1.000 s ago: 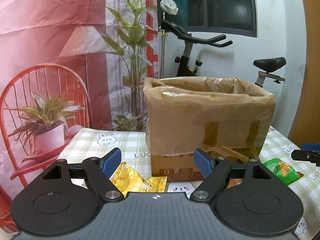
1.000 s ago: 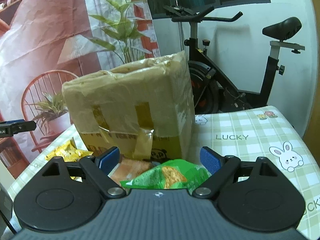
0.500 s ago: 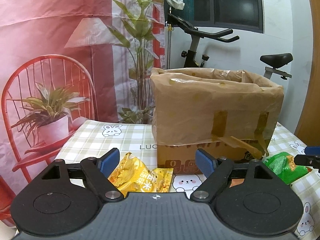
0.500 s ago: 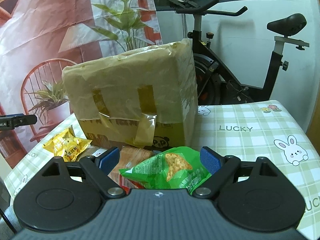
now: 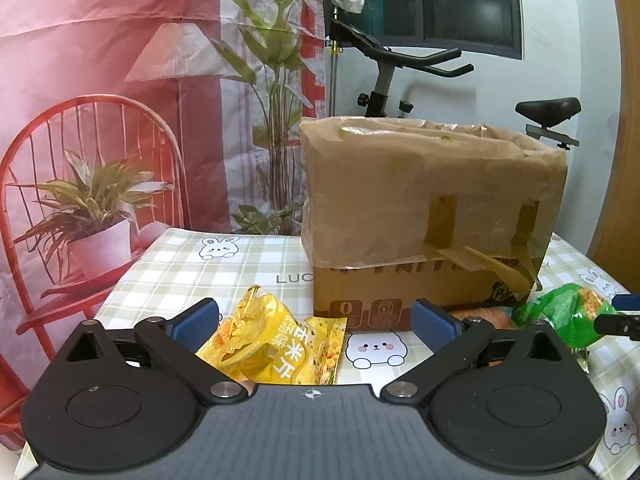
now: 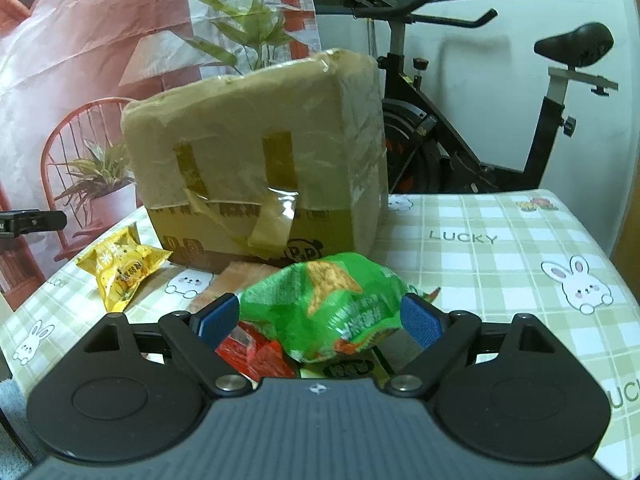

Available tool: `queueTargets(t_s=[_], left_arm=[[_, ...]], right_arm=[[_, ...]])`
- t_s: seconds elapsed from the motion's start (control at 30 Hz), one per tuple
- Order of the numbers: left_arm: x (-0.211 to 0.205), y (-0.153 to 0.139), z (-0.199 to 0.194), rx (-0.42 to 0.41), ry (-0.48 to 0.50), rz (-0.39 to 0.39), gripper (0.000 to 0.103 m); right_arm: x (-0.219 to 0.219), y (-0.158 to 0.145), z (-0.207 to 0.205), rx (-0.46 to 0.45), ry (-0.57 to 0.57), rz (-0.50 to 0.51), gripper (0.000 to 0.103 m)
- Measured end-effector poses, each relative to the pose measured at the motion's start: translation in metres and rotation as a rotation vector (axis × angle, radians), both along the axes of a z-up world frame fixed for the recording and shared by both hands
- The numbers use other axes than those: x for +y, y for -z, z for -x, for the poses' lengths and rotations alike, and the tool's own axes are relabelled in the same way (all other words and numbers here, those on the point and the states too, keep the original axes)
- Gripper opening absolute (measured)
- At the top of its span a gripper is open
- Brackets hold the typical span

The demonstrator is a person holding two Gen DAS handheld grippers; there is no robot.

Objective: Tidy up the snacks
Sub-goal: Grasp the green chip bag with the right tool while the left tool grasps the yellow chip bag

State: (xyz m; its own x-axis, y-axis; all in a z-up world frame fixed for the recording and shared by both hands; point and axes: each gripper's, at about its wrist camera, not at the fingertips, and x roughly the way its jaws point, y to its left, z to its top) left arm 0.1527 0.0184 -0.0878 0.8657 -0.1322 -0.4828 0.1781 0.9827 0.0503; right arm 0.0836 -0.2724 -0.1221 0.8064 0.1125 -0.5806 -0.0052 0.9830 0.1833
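Note:
A taped brown cardboard box (image 5: 432, 216) (image 6: 256, 160) stands open-topped on the checked tablecloth. A yellow snack bag (image 5: 276, 344) (image 6: 120, 268) lies in front of its left corner. My left gripper (image 5: 316, 318) hangs over this bag, its jaws opening wide; the pads do not touch it. A green chip bag (image 6: 332, 312) (image 5: 568, 312) lies right of the box front, on a red packet (image 6: 256, 356) and an orange packet (image 6: 228, 288). My right gripper (image 6: 320, 316) is open around the green bag, pads just clear of it.
The checked tablecloth (image 6: 500, 256) with rabbit prints reaches right and ends at a near edge. An exercise bike (image 6: 460, 128) stands behind the table. A printed backdrop (image 5: 100, 120) with a red chair hangs at the left.
Both grippers have sunk toward the table, so the bags show larger between their fingers. The left jaws have spread wider. The right jaws kept their width.

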Motion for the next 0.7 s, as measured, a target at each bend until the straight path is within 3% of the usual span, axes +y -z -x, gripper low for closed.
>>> queueTargets(t_s=[0.13, 0.37, 0.47, 0.7], left_arm=[[0.001, 0.009, -0.007, 0.033, 0.005, 0.018, 0.103], [0.002, 0.018, -0.017, 0.036, 0.03, 0.014, 0.103], [0.003, 0.02, -0.022, 0.035, 0.024, 0.031, 0.103], [0.002, 0.027, -0.028, 0.054, 0.047, 0.038, 0.103]], right_arm=[[-0.002, 0.008, -0.006, 0.02, 0.018, 0.001, 0.091], [-0.018, 0.008, -0.013, -0.015, 0.101, -0.085, 0.103], [-0.025, 0.009, -0.027, 0.011, 0.116, -0.087, 0.103], [-0.034, 0.034, -0.041, 0.102, 0.115, -0.212, 0.101]])
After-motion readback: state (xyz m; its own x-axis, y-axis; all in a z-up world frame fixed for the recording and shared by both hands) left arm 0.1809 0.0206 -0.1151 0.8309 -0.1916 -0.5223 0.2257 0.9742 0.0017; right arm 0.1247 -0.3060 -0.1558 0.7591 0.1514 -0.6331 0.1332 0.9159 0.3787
